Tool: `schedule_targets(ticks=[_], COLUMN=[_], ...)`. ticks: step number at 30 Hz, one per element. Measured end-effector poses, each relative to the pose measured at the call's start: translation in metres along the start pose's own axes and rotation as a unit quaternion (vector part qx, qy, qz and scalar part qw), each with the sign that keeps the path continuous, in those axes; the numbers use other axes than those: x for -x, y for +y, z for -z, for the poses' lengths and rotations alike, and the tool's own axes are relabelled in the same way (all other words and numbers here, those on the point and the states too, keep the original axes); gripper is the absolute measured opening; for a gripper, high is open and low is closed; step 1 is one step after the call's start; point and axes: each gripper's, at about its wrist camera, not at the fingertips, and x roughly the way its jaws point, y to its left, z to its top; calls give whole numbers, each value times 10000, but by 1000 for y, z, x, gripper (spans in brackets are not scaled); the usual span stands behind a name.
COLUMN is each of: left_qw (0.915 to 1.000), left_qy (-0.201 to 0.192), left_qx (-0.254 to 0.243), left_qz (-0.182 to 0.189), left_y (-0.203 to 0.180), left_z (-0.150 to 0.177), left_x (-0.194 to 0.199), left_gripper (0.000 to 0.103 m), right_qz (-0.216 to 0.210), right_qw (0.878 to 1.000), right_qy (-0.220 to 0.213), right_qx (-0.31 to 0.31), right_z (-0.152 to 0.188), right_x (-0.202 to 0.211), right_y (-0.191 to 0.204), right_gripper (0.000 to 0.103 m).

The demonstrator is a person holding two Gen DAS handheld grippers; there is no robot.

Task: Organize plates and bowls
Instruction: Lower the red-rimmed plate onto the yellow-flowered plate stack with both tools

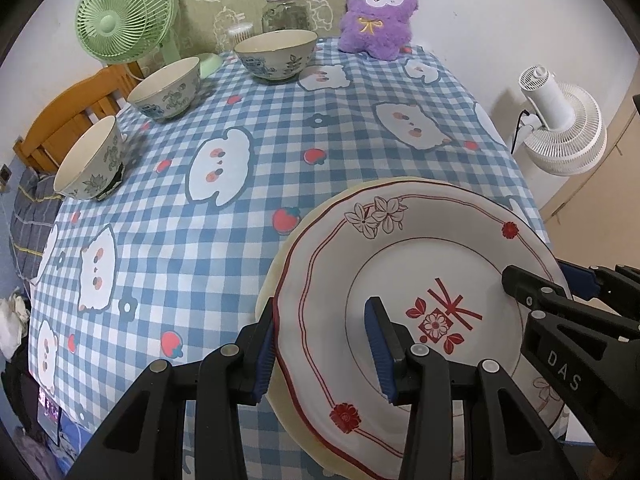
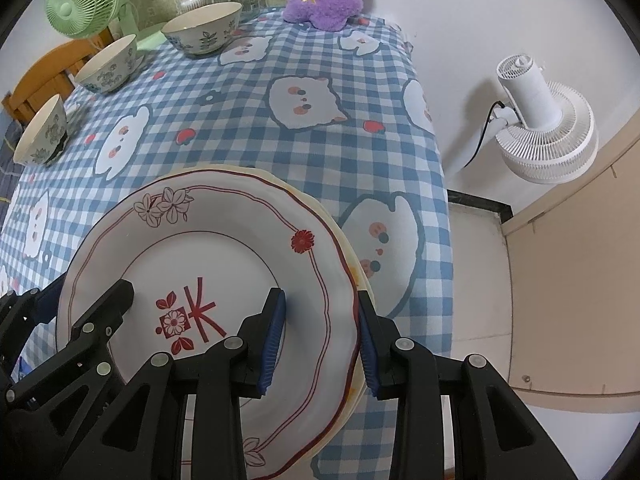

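Observation:
A white plate with red flower pattern (image 1: 420, 264) lies on a stack of cream plates (image 1: 276, 276) at the table's near right; it also shows in the right wrist view (image 2: 208, 248). My left gripper (image 1: 320, 348) is open, its jaws straddling the plate's left rim. My right gripper (image 2: 320, 340) is open, its jaws straddling the right rim; it also shows in the left wrist view (image 1: 560, 304). Three patterned bowls (image 1: 276, 54) (image 1: 168, 90) (image 1: 90, 160) stand apart along the far left of the checked tablecloth (image 1: 240, 208).
A purple plush toy (image 1: 378, 20), a glass jar (image 1: 286, 10) and a green fan (image 1: 124, 12) stand at the table's back. A white fan (image 1: 560, 128) stands off the table's right. A wooden chair (image 1: 64, 116) is at the left edge.

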Motion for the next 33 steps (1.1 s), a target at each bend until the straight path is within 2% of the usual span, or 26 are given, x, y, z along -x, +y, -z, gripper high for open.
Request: schedule_targets(ticks=[6, 15, 21, 27, 33], left_qw=[9994, 9990, 9991, 9993, 9995], left_qy=[-90, -129, -107, -117, -104], left_qx=[-228, -267, -258, -235, -190], left_qz=[-251, -335, -317, -279, -233], left_y=[-8, -10, -13, -13, -11], left_z=[4, 6, 6, 5, 5], left_x=[-1, -2, -3, -3, -2], left_gripper=[43, 46, 52, 55, 56], right_qz=[165, 314, 357, 312, 267], right_qw=[9998, 9994, 9992, 9994, 9995], right_qy=[-81, -122, -116, -84, -73], right_qx=[13, 108, 130, 150, 168], right_z=[2, 3, 3, 3, 2], right_x=[0, -1, -2, -3, -4], right_y=[2, 8, 9, 9, 10], right_gripper=[37, 38, 41, 47, 48])
